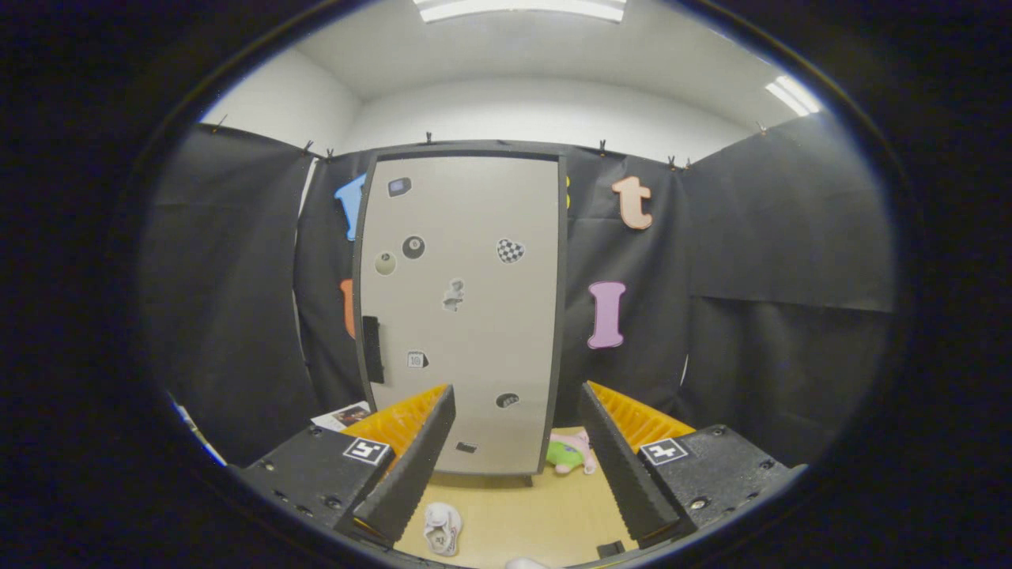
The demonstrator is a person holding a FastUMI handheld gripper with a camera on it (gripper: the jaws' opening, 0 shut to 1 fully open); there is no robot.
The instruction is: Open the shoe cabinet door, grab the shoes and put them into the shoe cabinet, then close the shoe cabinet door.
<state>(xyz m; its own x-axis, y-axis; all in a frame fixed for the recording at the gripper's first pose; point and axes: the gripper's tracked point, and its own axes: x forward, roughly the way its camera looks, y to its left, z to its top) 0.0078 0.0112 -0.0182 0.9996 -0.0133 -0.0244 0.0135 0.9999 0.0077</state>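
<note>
Booklet: I see a small printed paper (341, 414) lying flat at the far left, beside the cabinet's left foot and just behind my left finger.
Handle: I note a dark vertical handle (372, 348) on the left edge of the door, at lower-middle height.
Shoe cabinet: I record the shoe cabinet (461, 308) standing upright straight ahead of me, beyond the fingers, against the booth's black cloth wall.
Door: I find the cabinet door (474, 213) closed and flush in its dark frame; several small stickers dot its pale face.
Shoe: I see one small white shoe (443, 528) on the wooden surface (514, 506), close in, between the fingers and nearer the left one, well apart from the cabinet.
Second pale item: I note a rounded white edge (526, 563) at the very near limit of the surface; I cannot tell what it is.
Tongs: I report the tongs (514, 442) spread wide apart, holding nothing, pointed at the lower part of the door.
Soft toy: I see a green and pink plush toy (571, 453) on the surface at the cabinet's right foot, just inside the right finger.
</note>
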